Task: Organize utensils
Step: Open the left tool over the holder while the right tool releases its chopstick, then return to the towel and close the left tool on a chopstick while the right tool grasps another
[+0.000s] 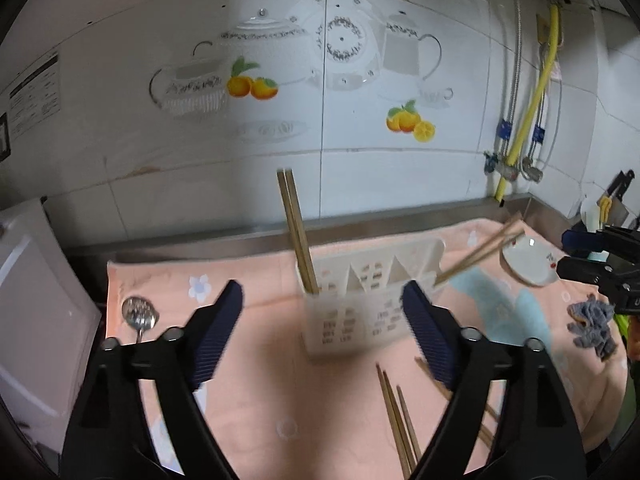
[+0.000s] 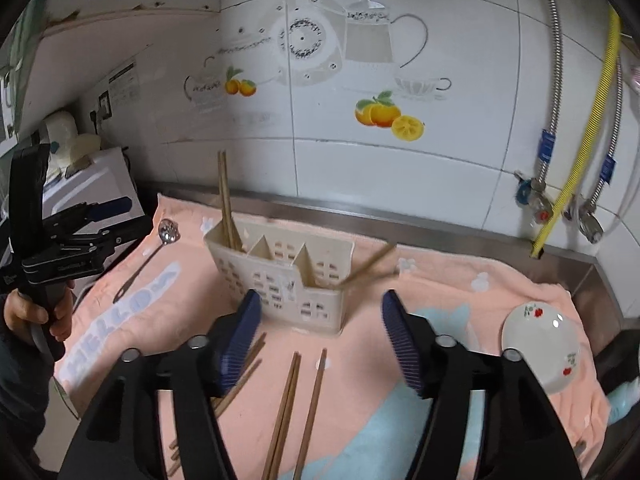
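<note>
A cream slotted utensil holder (image 1: 362, 306) (image 2: 286, 282) stands on a pink towel (image 1: 260, 392) (image 2: 360, 380). A pair of chopsticks (image 1: 296, 232) (image 2: 226, 204) stands upright in its left compartment. Another pair (image 1: 480, 248) (image 2: 368, 264), blurred, leans out of its right end. Several loose chopsticks (image 1: 396, 416) (image 2: 296, 400) lie on the towel in front. A metal spoon (image 1: 140, 314) (image 2: 160, 244) lies at the left. My left gripper (image 1: 322, 332) is open and empty, just in front of the holder. My right gripper (image 2: 320, 336) is open and empty, in front of the holder.
A small white flowered dish (image 1: 528, 262) (image 2: 540, 346) sits at the right on the towel. A grey rag (image 1: 592, 328) lies at the far right. A white appliance (image 1: 36, 320) stands at the left. Tiled wall and a steel counter rim (image 2: 440, 232) run behind. Pipes (image 2: 576, 148) hang at the right.
</note>
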`<state>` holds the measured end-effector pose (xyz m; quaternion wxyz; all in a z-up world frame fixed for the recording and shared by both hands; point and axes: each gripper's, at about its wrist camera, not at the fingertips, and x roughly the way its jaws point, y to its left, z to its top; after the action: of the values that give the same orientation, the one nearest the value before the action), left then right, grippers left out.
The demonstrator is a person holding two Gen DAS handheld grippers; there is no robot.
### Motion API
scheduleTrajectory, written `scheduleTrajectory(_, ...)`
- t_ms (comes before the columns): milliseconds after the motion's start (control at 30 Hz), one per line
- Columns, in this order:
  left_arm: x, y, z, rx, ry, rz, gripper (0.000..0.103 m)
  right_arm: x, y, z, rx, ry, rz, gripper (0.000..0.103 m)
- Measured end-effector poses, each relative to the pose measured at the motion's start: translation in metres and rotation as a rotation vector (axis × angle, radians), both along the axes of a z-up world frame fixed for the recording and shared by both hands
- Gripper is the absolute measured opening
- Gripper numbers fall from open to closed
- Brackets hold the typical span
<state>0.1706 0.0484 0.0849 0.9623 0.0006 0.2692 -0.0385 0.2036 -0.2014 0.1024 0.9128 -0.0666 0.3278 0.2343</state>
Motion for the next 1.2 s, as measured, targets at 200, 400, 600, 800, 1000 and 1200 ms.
scheduleTrajectory(200, -0.030, -0.012, -0.036, 0.026, 0.034, 0.003, 0.096, -0.035, -0.001, -0.045, -0.031, -0.008, -0.022, 0.068)
scheduleTrajectory(400, -0.050, -0.010, -0.071, -0.017, 0.091, 0.034, 0.097, -0.058, -0.004, -0.096, -0.076, 0.014, -0.066, 0.068)
scheduleTrajectory(600, -0.060, -0.006, -0.097, -0.037, 0.135, 0.065, 0.098, -0.075, -0.011, -0.137, -0.105, 0.044, -0.128, 0.068)
scheduleTrajectory(800, -0.068, -0.002, -0.118, -0.050, 0.179, 0.101, 0.098, -0.083, -0.017, -0.163, -0.082, 0.094, -0.148, 0.061)
scheduleTrajectory(1000, -0.076, -0.004, -0.130, -0.063, 0.207, 0.105, 0.098, -0.088, -0.020, -0.180, -0.065, 0.141, -0.144, 0.051)
scheduleTrajectory(1200, -0.080, -0.009, -0.141, -0.064, 0.237, 0.099, 0.098, -0.091, -0.020, -0.192, -0.058, 0.174, -0.140, 0.037)
